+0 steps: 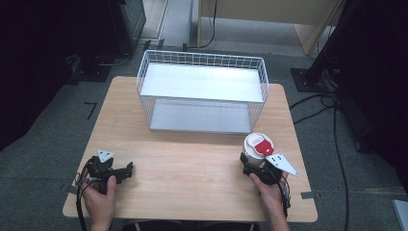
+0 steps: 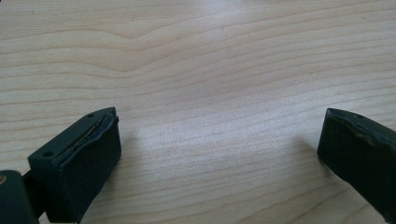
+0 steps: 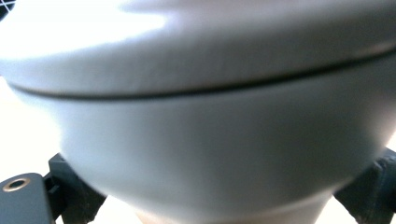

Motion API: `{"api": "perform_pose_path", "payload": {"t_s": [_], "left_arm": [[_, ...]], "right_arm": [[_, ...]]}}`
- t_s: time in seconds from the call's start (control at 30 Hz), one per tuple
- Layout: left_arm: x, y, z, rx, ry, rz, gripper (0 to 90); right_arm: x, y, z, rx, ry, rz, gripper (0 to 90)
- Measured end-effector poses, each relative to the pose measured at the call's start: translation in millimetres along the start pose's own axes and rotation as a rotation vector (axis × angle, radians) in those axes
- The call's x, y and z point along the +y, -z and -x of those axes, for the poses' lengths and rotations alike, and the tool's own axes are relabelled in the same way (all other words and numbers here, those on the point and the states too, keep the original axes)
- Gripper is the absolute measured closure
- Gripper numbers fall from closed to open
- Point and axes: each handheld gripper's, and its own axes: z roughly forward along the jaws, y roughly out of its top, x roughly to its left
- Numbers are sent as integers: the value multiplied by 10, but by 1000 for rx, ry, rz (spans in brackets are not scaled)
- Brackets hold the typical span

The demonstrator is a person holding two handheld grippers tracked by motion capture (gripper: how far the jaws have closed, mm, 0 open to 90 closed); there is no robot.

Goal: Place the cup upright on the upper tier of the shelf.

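Note:
A paper cup with a white lid and a red label stands at the table's right, in front of the wire basket. My right gripper is shut on its lower body, and the person's hand holds the gripper from the near edge. Up close in the right gripper view, the cup is large and blurred, and the right gripper has a black jaw pressed against each side of it. My left gripper rests low over the wooden table at the near left. The left gripper is open, with bare wood between its pads.
A white wire basket with two flat shelves stands at the back middle of the table, its open side toward me. Dark equipment stands and cables lie on the grey floor around the table.

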Motion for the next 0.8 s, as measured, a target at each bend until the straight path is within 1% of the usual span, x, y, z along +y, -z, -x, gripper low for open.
{"api": "perform_pose_path", "payload": {"t_s": [0.07, 0.2, 0.37, 0.57, 0.6, 0.63, 0.7, 0.77, 0.8], "left_arm": [[0, 0, 0, 0, 0, 0, 0], [0, 0, 0, 0, 0, 0, 0], [0, 0, 0, 0, 0, 0, 0], [0, 0, 0, 0, 0, 0, 0], [0, 0, 0, 0, 0, 0, 0], [0, 0, 0, 0, 0, 0, 0], [0, 0, 0, 0, 0, 0, 0], [0, 0, 0, 0, 0, 0, 0], [0, 0, 1, -1, 1, 0, 0]], "right_arm": [[4, -4, -4, -1, -1, 3, 74], [9, -8, -18, -8, 18, 6, 81], [7, -5, -26, 4, 22, 7, 86], [57, 14, -124, 25, 34, 29, 89], [91, 22, -163, 33, 40, 38, 90], [91, 22, -163, 33, 40, 38, 90], [154, 28, -230, 42, 39, 57, 90], [179, 28, -252, 47, 42, 62, 90], [230, 24, -302, 57, 45, 75, 90]]}}
